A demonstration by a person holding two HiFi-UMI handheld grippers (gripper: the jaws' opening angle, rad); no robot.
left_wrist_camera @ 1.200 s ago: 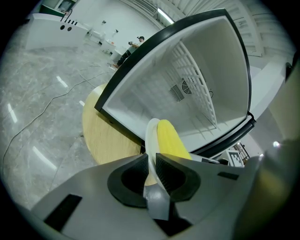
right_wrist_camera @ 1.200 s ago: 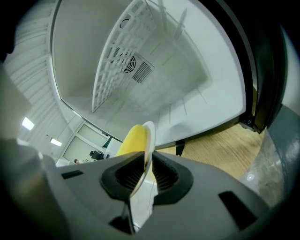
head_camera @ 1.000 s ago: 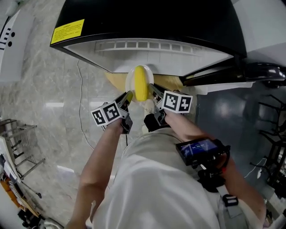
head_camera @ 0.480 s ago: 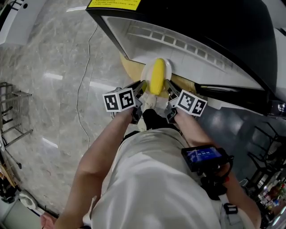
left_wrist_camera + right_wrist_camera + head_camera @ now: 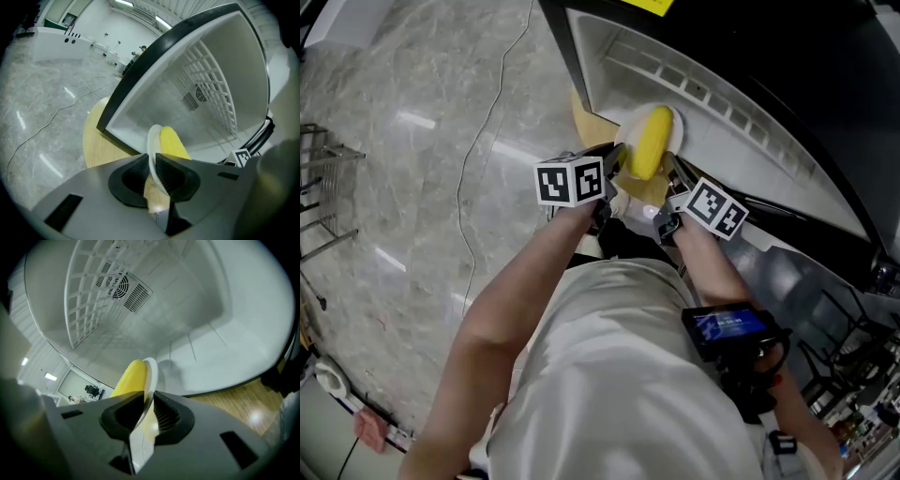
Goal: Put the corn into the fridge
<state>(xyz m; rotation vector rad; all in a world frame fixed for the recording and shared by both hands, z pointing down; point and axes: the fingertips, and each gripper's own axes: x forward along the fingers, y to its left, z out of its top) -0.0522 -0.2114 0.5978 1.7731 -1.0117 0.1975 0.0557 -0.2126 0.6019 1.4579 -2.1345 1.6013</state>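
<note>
A yellow corn cob [image 5: 650, 142] lies on a small white plate [image 5: 675, 131] held at the mouth of the open fridge [image 5: 712, 89]. My left gripper [image 5: 614, 161] is shut on the plate's left rim. My right gripper [image 5: 672, 174] is shut on its right rim. In the left gripper view the plate [image 5: 152, 143] stands edge-on in the left gripper [image 5: 152, 171], with the corn [image 5: 174, 144] behind it. The right gripper view has the plate [image 5: 151, 372] pinched in the right gripper [image 5: 149, 411], corn [image 5: 129, 378] to its left, above the white fridge floor [image 5: 211, 366].
A round wooden stand [image 5: 96, 145] sits under the fridge's front edge. Inside the fridge, a white wire rack [image 5: 89, 296] and a fan vent [image 5: 119, 287] line the back. A cable [image 5: 473, 178] trails over the marble floor, and a metal rack [image 5: 319, 187] stands at left.
Both grippers have carried the plate with the corn forward, from the fridge's front edge to over its white inner floor. Their hold on the plate is unchanged.
</note>
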